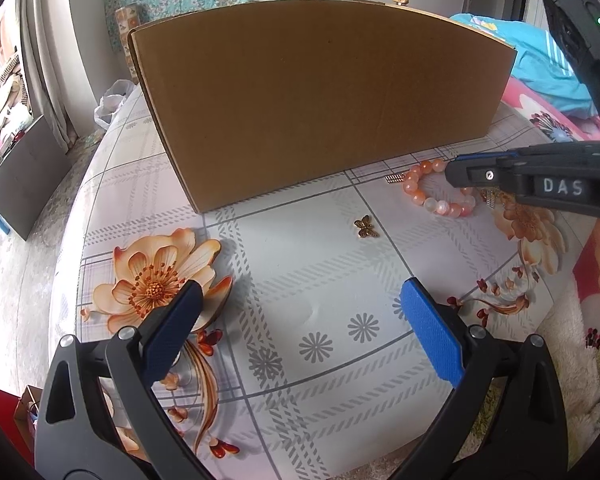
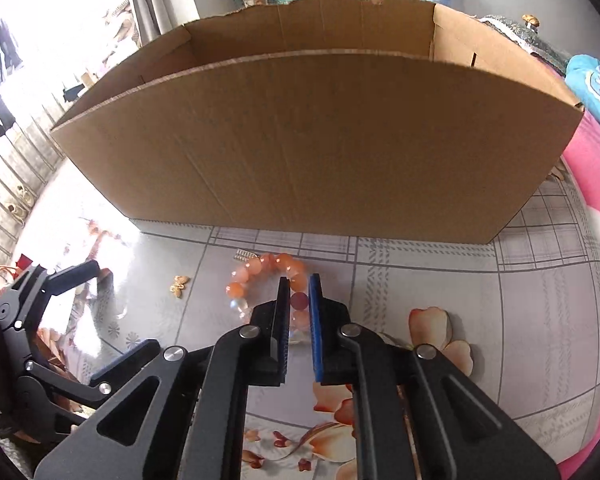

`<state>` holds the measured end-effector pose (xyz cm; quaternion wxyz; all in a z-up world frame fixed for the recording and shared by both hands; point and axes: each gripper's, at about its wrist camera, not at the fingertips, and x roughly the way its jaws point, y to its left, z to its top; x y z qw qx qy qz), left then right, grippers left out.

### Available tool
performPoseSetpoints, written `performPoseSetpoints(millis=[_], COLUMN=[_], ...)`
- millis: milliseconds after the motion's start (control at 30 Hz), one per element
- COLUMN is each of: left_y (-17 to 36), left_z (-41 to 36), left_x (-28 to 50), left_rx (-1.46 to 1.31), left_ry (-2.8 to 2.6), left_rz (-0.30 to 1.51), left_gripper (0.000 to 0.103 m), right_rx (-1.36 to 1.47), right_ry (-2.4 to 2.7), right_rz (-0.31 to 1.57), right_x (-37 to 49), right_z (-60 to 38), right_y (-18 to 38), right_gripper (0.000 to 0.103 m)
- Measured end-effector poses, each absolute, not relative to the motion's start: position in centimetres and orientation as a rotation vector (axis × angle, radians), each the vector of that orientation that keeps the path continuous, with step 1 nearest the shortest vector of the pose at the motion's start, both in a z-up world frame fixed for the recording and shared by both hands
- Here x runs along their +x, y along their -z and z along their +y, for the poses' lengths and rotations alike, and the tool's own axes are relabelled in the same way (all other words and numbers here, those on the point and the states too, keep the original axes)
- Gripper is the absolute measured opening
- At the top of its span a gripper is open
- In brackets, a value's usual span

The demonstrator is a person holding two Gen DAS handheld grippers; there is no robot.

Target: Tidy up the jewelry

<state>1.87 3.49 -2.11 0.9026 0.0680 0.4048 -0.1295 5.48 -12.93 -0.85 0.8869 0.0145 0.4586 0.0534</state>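
A bracelet of orange and pink beads (image 1: 432, 194) (image 2: 260, 276) lies on the flowered tablecloth in front of a big open cardboard box (image 1: 320, 96) (image 2: 320, 140). My right gripper (image 2: 299, 284) (image 1: 458, 170) is over the bracelet, jaws nearly closed around its right side, beads between the pads. A small gold butterfly charm (image 1: 366, 227) (image 2: 179, 285) lies left of the bracelet. A small gold rectangular piece (image 1: 394, 178) (image 2: 245, 256) lies by the box. My left gripper (image 1: 300, 304) is open and empty, low over the cloth, short of the charm.
The table (image 1: 300, 360) is covered with a checked, flowered plastic cloth. Another small gold piece (image 1: 490, 200) lies under the right gripper. Pink and blue bedding (image 1: 540, 68) lies at the right. The table's edge drops to the floor at the left.
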Motion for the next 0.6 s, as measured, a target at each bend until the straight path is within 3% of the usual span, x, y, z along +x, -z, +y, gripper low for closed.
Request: performPoseSetpoints(millis=[333,600], left_y=[2.2,2.1], left_z=[3.4,3.3], left_x=[2.0,2.3], left_rx=[0.142,0.145], left_ry=[0.272,0.272], left_rz=[0.829,0.838], left_gripper=[0.096,0.096], right_rx=[0.040,0.112], right_ry=[-0.036,0.092], right_rz=[0.824,0.857], right_x=[4.1,5.9], right_z=[-15.4,-21.8], right_y=[-4.0,-2.2], right_gripper=[0.009,0.010])
